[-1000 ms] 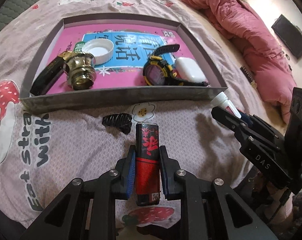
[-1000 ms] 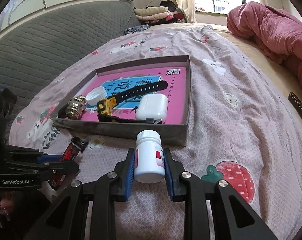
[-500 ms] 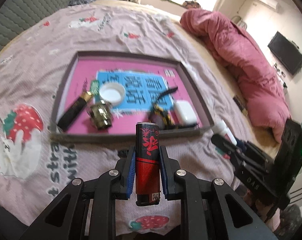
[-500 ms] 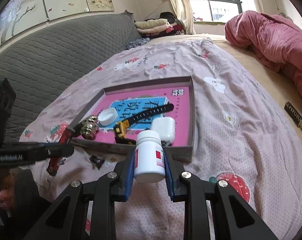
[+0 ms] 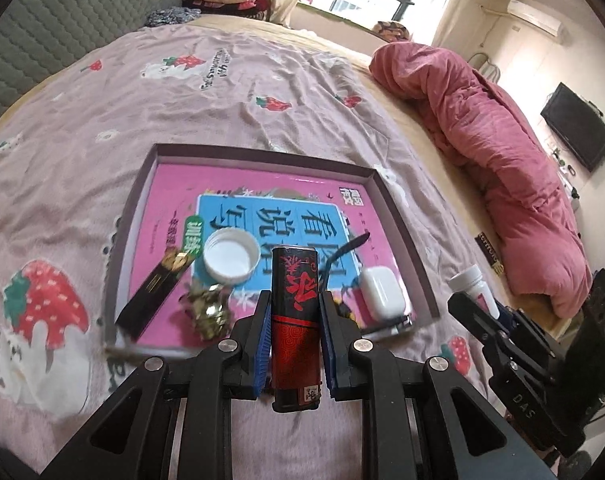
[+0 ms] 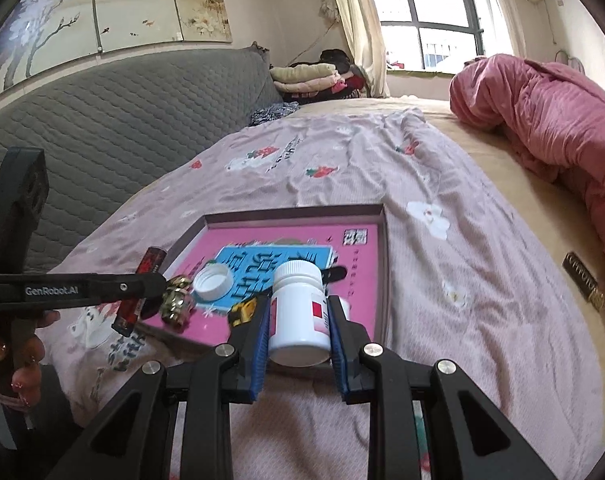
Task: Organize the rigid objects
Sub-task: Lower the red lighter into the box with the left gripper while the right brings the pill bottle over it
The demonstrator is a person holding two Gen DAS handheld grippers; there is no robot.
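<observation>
The lighter (image 5: 295, 322) is a small hard stick, black and red. It looks light and stiff, and its smooth sides could slip. The best place to hold it is around the middle, on its two flat sides. The left tongs (image 5: 295, 334) do just that: the blue pads are pressed tight on the lighter, which stands up between them, in the air near the front edge of the tray (image 5: 398, 216).

The bottle (image 6: 299, 312) is white plastic with a cap on. It looks light and hard, and round, so it might roll or twist. Its middle is the best spot to hold. The right tongs (image 6: 299, 338) pinch it there, spread only a little, above the blanket (image 6: 462, 320) just in front of the tray.

The tray lies on the bed and already holds a white cap (image 5: 232, 256), a white case (image 5: 383, 294) and a gold knob (image 5: 209, 312).
</observation>
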